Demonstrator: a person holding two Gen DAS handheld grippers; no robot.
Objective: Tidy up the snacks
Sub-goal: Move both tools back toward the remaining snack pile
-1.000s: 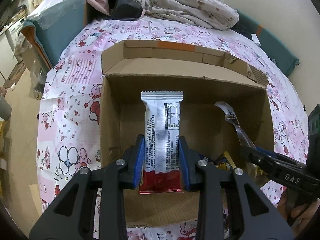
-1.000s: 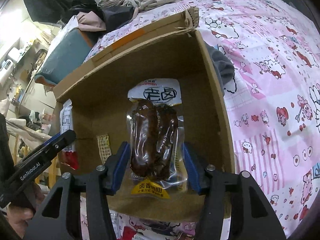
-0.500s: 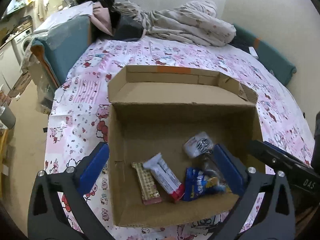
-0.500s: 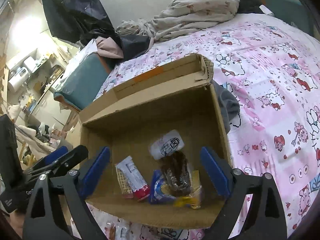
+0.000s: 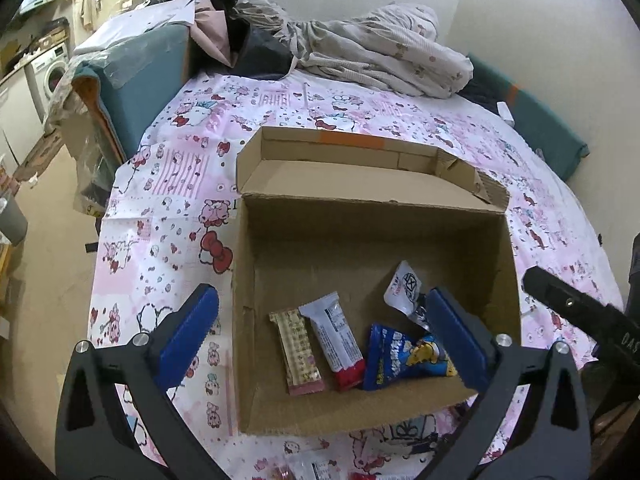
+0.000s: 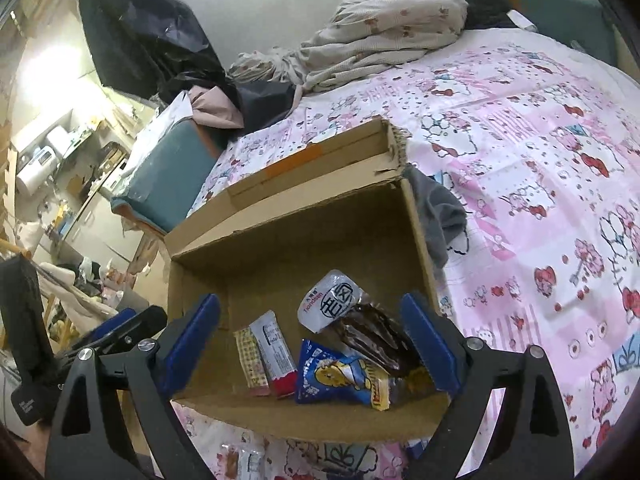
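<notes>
An open cardboard box (image 5: 372, 240) (image 6: 304, 240) lies on the pink cartoon-print bedspread. On its floor lie a beige wafer bar (image 5: 297, 351) (image 6: 250, 360), a white and red bar (image 5: 337, 342) (image 6: 276, 354), a blue snack bag (image 5: 404, 358) (image 6: 336, 376) and a clear pack of dark meat (image 6: 360, 320), partly hidden in the left wrist view (image 5: 404, 288). My left gripper (image 5: 320, 336) is open and empty above the box's near side. My right gripper (image 6: 312, 344) is open and empty above the same side.
More snack packets lie on the spread in front of the box (image 5: 316, 468) (image 6: 240, 460). A pile of bedding (image 5: 372, 56) sits at the far end. A teal cushion (image 5: 136, 80) stands at the bed's left edge. A grey cloth (image 6: 440, 216) lies right of the box.
Both grippers let go of their snacks into the box, opened wide and pulled back and up. The white and red bar and the meat pack now lie on the box floor.
</notes>
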